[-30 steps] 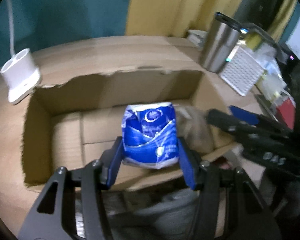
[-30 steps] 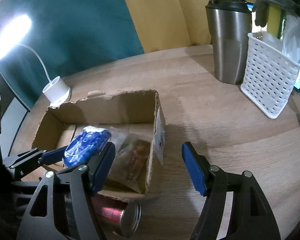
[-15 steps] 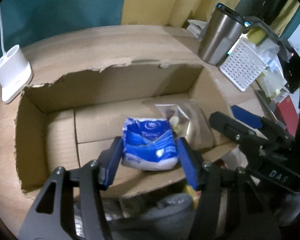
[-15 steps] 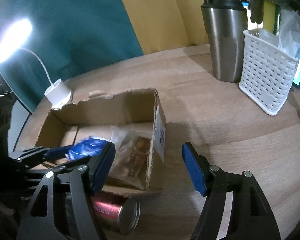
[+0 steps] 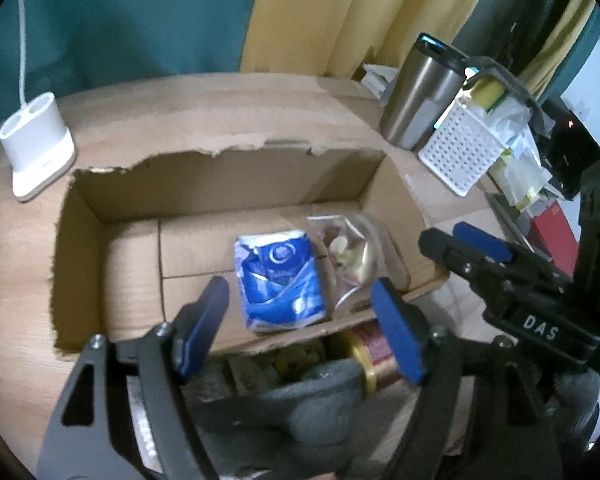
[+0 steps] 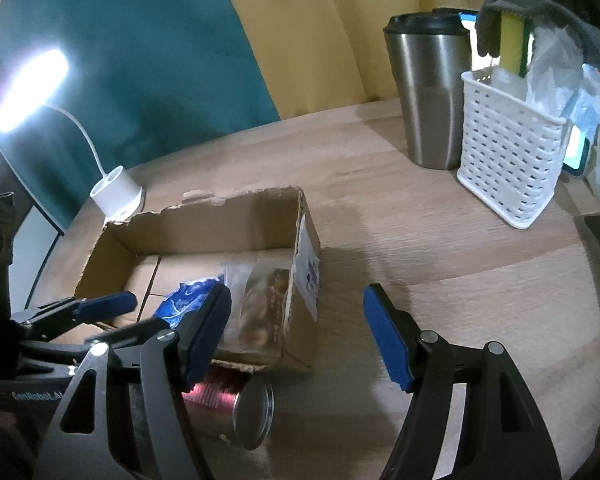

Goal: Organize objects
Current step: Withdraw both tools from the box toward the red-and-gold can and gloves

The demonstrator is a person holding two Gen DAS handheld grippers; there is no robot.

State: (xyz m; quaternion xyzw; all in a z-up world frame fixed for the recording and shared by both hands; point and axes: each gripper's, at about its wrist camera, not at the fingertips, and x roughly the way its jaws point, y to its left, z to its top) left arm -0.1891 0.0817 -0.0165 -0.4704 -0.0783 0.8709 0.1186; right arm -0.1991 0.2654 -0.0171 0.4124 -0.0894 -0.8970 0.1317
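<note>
Wooden table [image 6: 440, 264] | blue packet [image 5: 278, 280] flat in cardboard box [image 5: 228, 184], long axis front-to-back

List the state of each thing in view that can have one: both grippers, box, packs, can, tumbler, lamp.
left gripper: open, holding nothing.
right gripper: open, empty.
cardboard box: open-topped, rim torn.
blue pack: lying flat inside the box.
clear snack bag: lying in the box, beside the blue pack.
red can: on its side, outside the box.
steel tumbler: upright, lidded.
lamp: on.
</note>
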